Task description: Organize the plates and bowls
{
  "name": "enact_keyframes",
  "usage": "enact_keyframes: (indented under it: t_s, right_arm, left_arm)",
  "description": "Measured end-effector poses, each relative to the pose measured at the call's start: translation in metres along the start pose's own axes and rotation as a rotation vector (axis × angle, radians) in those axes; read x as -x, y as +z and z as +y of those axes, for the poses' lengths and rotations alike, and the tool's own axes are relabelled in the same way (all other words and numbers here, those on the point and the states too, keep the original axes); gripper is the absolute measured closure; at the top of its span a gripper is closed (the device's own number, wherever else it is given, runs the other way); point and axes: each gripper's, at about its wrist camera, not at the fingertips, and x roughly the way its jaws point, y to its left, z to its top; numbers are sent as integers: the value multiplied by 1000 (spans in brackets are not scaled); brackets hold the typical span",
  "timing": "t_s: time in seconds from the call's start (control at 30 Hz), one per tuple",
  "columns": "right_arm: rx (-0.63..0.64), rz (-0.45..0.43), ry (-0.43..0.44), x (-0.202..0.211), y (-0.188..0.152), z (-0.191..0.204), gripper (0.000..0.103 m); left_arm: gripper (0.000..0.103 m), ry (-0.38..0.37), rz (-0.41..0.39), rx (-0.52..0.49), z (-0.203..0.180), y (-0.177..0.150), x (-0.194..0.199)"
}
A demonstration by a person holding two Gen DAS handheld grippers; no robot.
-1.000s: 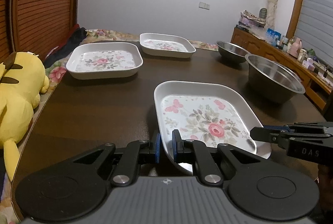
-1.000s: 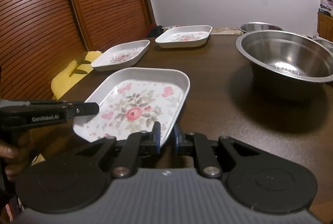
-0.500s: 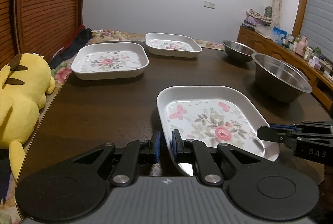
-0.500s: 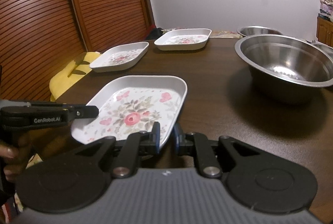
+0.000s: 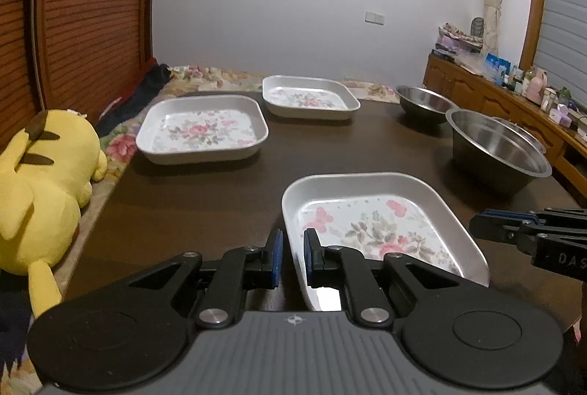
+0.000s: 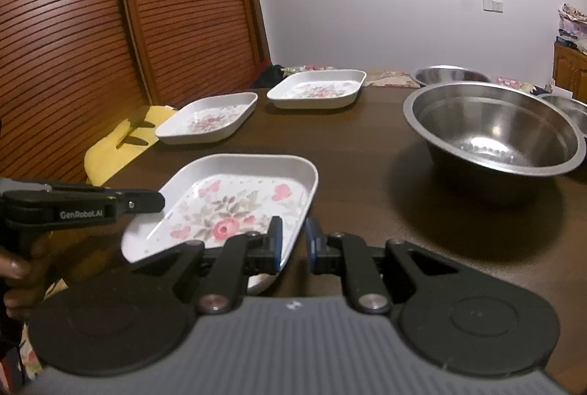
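Note:
A white square plate with a pink flower print (image 5: 374, 226) lies nearest me on the dark table (image 5: 205, 207). My left gripper (image 5: 292, 257) is shut on its left rim. My right gripper (image 6: 291, 244) is shut on the right rim of the same plate (image 6: 227, 207). Each gripper shows in the other's view: the right gripper (image 5: 480, 222) at the plate's right side, the left gripper (image 6: 157, 202) at its left side. Whether the plate rests on the table or hangs just above it, I cannot tell.
Two more floral plates (image 5: 201, 130) (image 5: 308, 97) sit at the far left and far middle. A large steel bowl (image 6: 491, 127) stands right of the held plate, with smaller steel bowls (image 6: 447, 73) (image 6: 572, 108) behind it. A yellow plush toy (image 5: 40, 182) lies off the table's left edge.
The held plate sits a little lower and looks flatter in both views. Both grippers keep their grip on its rims.

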Motion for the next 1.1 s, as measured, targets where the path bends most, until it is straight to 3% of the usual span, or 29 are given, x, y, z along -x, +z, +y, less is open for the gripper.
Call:
enact_keyframes:
  t_s: [0.13,0.4,0.47,0.67,0.7,0.77,0.9,1.03,1.1]
  right_arm:
    - [-2,-17,8,3,7,0,88]
    - [9,-55,27,14,20,3,88]
    - [16,-62,34,15,24,5,88]
    - [45,-87,52,18,38,13,87]
    - [52,-93,52,20,40,15,84]
    - [64,-106,49,22,44,17,62]
    - [80,-134,44,25,53,21,54]
    - [73,-163,30,26,63,19,23]
    - [78,-177,24,25,68,19,14]
  left_arm:
    - [83,26,-14,-12,-3,6,6]
    - [56,52,-55,-28,-9,22,16]
    - [40,64,-70,-30,-10,26,18]
    - [13,85,-121,-37,-12,37,25]
    - [10,89,-126,-36,-12,38,26]
    - [5,96,-135,-28,-10,41,28]
    - [1,114,-152,-24,-8,46,31]
    - [0,141,-159,-30,-4,51,32]
    - [0,149,-164,-36,-1,54,31]
